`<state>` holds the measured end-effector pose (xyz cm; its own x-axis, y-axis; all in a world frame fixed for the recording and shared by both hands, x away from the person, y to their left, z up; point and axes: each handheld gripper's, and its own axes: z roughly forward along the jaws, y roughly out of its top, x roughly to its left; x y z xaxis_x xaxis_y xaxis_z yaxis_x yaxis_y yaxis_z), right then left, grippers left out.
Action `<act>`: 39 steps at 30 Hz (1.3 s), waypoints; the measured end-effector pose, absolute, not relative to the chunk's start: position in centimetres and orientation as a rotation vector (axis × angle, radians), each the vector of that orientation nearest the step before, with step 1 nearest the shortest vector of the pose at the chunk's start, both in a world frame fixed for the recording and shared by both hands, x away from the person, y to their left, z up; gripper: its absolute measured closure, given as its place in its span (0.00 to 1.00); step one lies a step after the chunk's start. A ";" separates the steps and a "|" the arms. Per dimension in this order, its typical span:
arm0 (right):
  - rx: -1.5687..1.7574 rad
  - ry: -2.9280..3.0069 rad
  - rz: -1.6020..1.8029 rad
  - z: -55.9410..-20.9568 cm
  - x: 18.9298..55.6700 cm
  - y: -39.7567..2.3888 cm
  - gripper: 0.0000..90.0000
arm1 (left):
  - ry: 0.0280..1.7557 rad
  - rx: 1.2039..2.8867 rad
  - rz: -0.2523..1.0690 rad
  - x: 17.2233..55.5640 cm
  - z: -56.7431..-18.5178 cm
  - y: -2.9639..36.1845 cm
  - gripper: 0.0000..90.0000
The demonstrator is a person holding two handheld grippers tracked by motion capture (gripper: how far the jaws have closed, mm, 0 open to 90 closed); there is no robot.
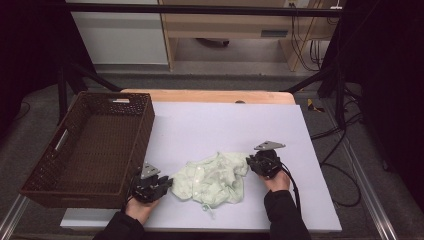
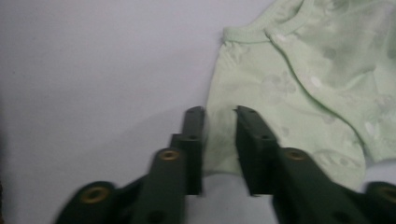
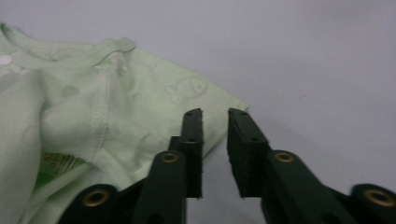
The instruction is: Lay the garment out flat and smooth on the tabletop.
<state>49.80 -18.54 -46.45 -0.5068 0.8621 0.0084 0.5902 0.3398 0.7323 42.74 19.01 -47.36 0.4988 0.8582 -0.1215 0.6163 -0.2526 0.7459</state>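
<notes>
The left gripper (image 2: 219,140) has its two black jaws a little apart. A corner of the crumpled pale green baby garment (image 2: 299,93) lies between them. The pads do not squeeze the cloth; a thin gap shows on each side. From above, the left gripper (image 1: 159,186) sits at the left edge of the green garment (image 1: 212,179), low on the table, with the person's left hand (image 1: 140,207) behind it.

The right gripper (image 3: 215,144) also has its jaws a little apart. Its left jaw sits over the corner edge of the green garment (image 3: 107,116), and the gap between the jaws shows mostly bare mat. Nothing is pinched there. A small green label (image 3: 58,163) with writing peeks out from a fold of the cloth. From above, the right gripper (image 1: 255,162) is at the right edge of the garment, with the person's right hand (image 1: 277,181) holding it and a black cable (image 1: 295,187) trailing off it.

The garment lies in a soft heap between the two grippers, on the pale lilac mat (image 1: 210,125) that covers the wooden table (image 1: 210,95). It has light printed shapes and small white snaps on it.

A big dark brown woven basket (image 1: 145,125) stands at the left side of the table, partly hanging over the edge. It is near the left gripper but apart from the garment.
</notes>
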 end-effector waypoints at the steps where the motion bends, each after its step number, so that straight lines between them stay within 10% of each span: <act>1: 1.269 2.209 0.985 -46.4 49.9 -18.5 0.72 | 1.213 1.973 0.409 42.8 -47.4 19.0 0.60; 7: 1.248 2.182 0.997 -46.7 51.1 -17.9 0.54 | 1.237 1.974 0.390 43.2 -47.9 18.9 0.47; 12: 1.286 2.212 0.954 -48.0 52.2 -17.2 0.54 | 1.234 1.977 0.359 43.2 -48.0 18.9 0.68; 20: 1.343 2.258 1.019 -47.9 52.2 -17.4 0.94 | 1.224 2.002 0.325 43.2 -47.9 18.7 0.97; 39: 1.172 2.073 1.269 -39.9 47.4 -22.1 0.97 | 1.076 1.837 0.471 43.6 -40.3 17.8 0.99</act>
